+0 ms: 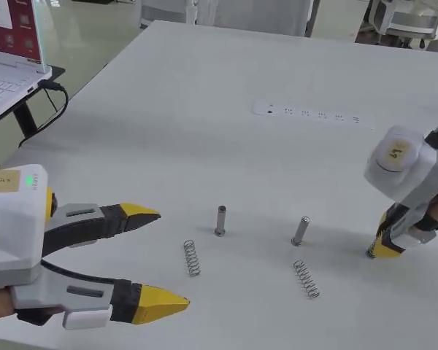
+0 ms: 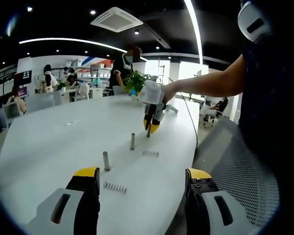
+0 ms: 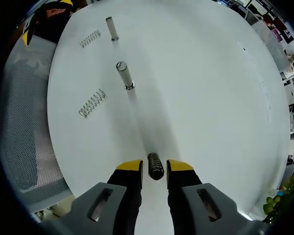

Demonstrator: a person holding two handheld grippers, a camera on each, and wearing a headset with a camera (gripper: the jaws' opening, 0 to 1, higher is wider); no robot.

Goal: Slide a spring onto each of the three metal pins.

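Two metal pins (image 1: 220, 220) (image 1: 301, 230) stand upright on the white table (image 1: 204, 131). A loose spring (image 1: 192, 258) (image 1: 306, 278) lies in front of each. My left gripper (image 1: 157, 257) hovers open at the near left, nothing between its yellow tips; the left gripper view shows it (image 2: 142, 172) facing the pins (image 2: 106, 160) (image 2: 132, 141). My right gripper (image 1: 383, 248) points down at the table on the right. In its own view the right gripper (image 3: 155, 172) is shut on a third spring (image 3: 155, 165), seen end-on; whatever is under it is hidden.
A white power strip (image 1: 310, 114) lies on the far side of the table. A laptop (image 1: 7, 58) with a black cable sits on a stand at the far left. A mesh chair (image 3: 24, 122) stands by the near table edge. People stand in the background.
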